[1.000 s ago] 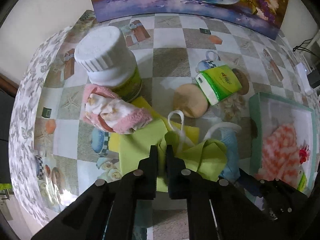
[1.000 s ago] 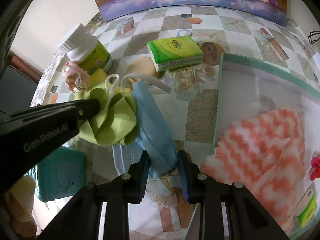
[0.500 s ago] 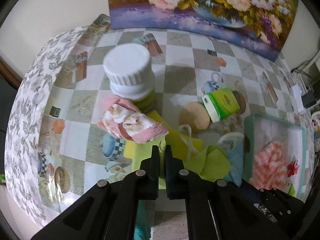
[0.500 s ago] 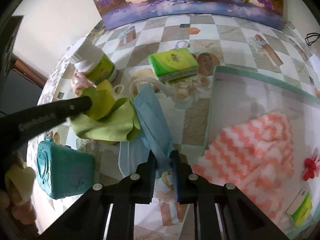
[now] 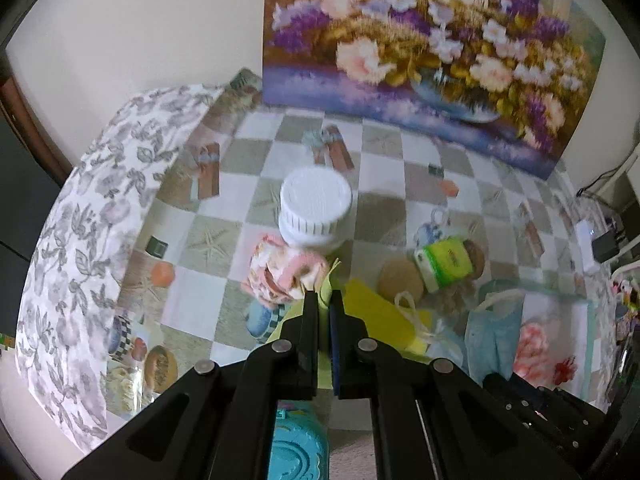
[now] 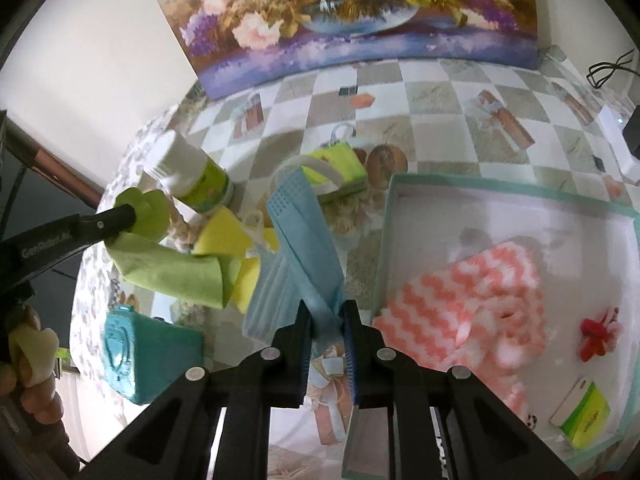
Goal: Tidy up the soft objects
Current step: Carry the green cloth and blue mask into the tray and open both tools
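My left tongs (image 5: 324, 300) are clamped on a fold of a lime-green cloth (image 6: 172, 272), which hangs from them above the patterned desk (image 5: 224, 236); seen from the right wrist, the same left tongs (image 6: 130, 214) hold the cloth's bunched upper edge while its lower end drapes toward a yellow sheet (image 6: 224, 236) lying below. My right tongs (image 6: 326, 320) are closed on a pale blue face mask (image 6: 304, 236), pinching one end so that the pleated body stretches up and away, its white ear loop (image 6: 320, 168) arcing near a green tissue packet (image 6: 340, 164). A white-capped bottle (image 5: 316, 210) stands upright behind a crumpled pink floral cloth (image 5: 280, 276), which sits just beside it. To the right, an open mint-edged box (image 6: 516, 196) holds a pink-and-white zigzag towel (image 6: 472, 304), a small red flower (image 6: 598, 332) and a second tissue packet (image 6: 584, 416). A teal case (image 6: 140, 352) lies on the desk near my gloved left hand (image 6: 28, 352). A flower painting (image 5: 432, 52) leans against the wall.
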Tool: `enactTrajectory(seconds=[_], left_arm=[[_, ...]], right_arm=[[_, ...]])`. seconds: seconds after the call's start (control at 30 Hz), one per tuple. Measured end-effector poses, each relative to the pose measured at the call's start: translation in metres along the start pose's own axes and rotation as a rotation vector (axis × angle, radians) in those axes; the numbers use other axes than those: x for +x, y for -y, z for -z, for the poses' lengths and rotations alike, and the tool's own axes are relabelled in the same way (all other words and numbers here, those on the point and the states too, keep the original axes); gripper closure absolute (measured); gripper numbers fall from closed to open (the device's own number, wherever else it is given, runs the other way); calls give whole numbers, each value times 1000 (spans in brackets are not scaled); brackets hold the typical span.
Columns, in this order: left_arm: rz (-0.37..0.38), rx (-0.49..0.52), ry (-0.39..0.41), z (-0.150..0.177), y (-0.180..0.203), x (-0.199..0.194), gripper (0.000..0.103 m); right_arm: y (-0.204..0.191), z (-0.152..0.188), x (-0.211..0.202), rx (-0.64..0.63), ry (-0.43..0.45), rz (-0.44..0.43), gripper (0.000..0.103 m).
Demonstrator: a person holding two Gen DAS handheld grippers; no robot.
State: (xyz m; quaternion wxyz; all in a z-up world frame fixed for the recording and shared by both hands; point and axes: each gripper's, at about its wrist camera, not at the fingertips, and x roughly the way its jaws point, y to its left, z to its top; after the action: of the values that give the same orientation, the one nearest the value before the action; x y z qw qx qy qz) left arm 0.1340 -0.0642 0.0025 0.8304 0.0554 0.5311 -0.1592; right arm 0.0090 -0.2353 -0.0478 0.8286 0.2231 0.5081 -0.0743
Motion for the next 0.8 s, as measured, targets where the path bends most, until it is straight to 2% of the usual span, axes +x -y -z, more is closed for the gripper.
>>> enactTrajectory(seconds=[0.17, 0.5, 0.63, 0.8], left_arm=[[27, -13, 86, -6, -2, -34, 99], [70, -17, 267, -11, -1, -106, 99], [92, -9, 315, -9, 5, -125, 99], [114, 8, 336, -6, 18, -135, 99]], right_arm=[[1, -7, -23, 9, 54, -20, 87], [7, -16, -94, 46, 221, -51, 87], [22, -17, -117, 79, 266, -17, 87], [52, -16, -133, 141, 290, 71, 87]])
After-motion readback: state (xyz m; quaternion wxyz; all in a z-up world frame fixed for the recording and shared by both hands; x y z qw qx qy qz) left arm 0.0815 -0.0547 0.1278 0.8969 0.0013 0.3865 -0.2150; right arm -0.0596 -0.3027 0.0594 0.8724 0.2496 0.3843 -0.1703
